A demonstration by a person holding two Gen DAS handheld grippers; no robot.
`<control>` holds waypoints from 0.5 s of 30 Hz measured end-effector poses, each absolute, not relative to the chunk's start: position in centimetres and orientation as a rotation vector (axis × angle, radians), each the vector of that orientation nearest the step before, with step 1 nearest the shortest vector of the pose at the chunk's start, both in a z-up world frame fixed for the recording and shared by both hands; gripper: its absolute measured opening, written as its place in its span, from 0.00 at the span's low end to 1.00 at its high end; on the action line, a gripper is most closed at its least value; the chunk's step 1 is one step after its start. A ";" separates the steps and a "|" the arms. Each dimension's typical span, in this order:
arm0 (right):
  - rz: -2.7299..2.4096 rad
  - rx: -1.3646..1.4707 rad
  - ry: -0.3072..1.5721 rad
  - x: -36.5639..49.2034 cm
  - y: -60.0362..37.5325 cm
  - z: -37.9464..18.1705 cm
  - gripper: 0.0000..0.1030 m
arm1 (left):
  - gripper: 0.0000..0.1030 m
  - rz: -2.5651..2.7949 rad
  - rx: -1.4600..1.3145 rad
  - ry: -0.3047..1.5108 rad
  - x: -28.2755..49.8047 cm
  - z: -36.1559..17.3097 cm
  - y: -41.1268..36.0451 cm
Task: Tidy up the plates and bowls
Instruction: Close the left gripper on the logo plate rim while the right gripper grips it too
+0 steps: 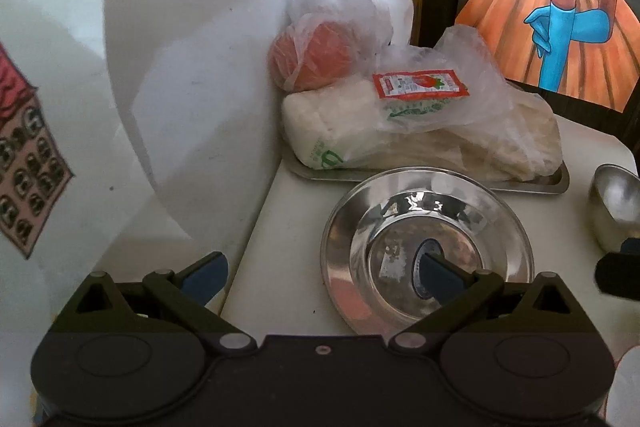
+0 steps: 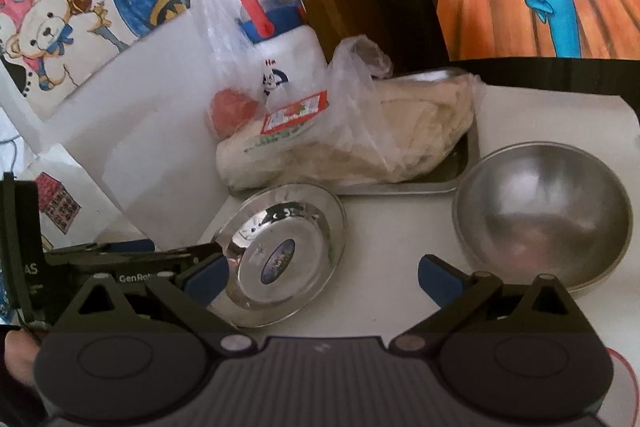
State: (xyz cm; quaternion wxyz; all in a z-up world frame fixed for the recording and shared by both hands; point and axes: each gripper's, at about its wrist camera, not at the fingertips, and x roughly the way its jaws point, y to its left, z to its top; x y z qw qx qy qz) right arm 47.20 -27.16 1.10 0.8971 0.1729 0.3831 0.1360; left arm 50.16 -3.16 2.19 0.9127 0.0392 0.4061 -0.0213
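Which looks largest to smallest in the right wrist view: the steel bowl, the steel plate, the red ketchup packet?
1. steel bowl looks largest.
2. steel plate is a little smaller, though both lie at similar nearness, so this is close.
3. ketchup packet is clearly smallest, though it lies farther back.

We see soft, dim indoor light in both views, with the corners darkened and straight lines bent by the fisheye. Bright glare streaks across the steel plate [image 1: 427, 251], while the bowl [image 2: 544, 215] shows a duller sheen. The white wall [image 1: 180, 67] carries curved grey shadows. Detail stays slightly soft throughout.
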 end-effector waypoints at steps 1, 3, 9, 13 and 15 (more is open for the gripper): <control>0.281 0.361 0.800 47.3 -27.1 0.9 0.95 | 0.97 -0.040 0.082 0.837 50.2 2.1 -3.2; 0.272 0.367 0.816 47.5 -27.0 0.4 0.90 | 0.95 -0.035 0.084 0.839 50.5 1.9 -3.2; 0.257 0.352 0.852 48.5 -26.3 -0.8 0.80 | 0.82 -0.047 0.044 0.868 51.3 1.0 -3.0; 0.262 0.338 0.876 49.6 -25.5 -1.2 0.67 | 0.50 -0.055 0.022 0.898 51.9 0.6 -3.1; 0.260 0.326 0.887 50.0 -25.0 -1.5 0.60 | 0.45 -0.051 -0.006 0.908 52.1 0.5 -2.9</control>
